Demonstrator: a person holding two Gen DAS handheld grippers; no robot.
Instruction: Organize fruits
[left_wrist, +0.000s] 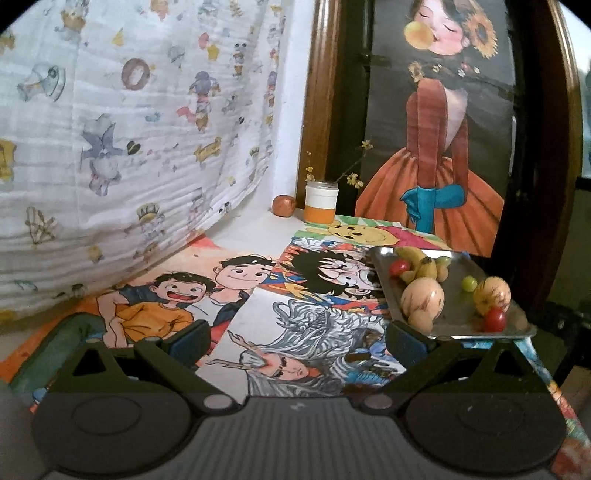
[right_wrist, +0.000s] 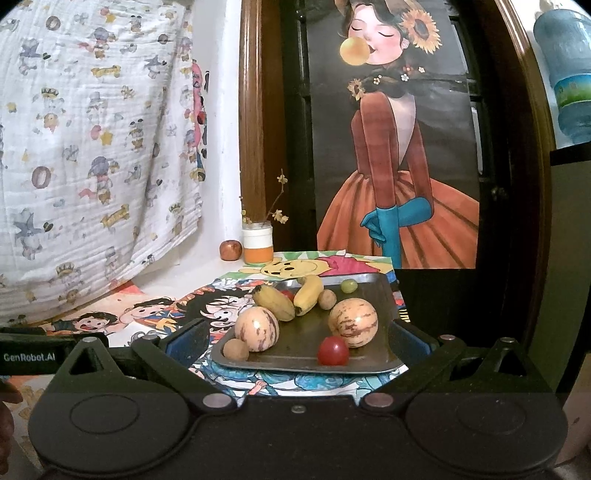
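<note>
A metal tray (right_wrist: 380, 291) holds two striped pale melons (right_wrist: 353, 322), two bananas (right_wrist: 309, 293), cherry tomatoes (right_wrist: 333, 351), a green grape (right_wrist: 349, 285) and small brown fruits (right_wrist: 236, 349). The tray (left_wrist: 456, 315) also shows at the right of the left wrist view with the same fruits, a melon (left_wrist: 422, 297) nearest. My right gripper (right_wrist: 297, 341) is open and empty, just in front of the tray. My left gripper (left_wrist: 297, 338) is open and empty over the drawings, left of the tray.
Cartoon drawings (left_wrist: 207, 291) cover the table. An orange-and-white jar (left_wrist: 321, 203) with twigs and a reddish-brown round fruit (left_wrist: 284, 205) stand at the back. A printed cloth (left_wrist: 110, 147) hangs at the left. A framed painting (right_wrist: 391, 166) leans behind the tray.
</note>
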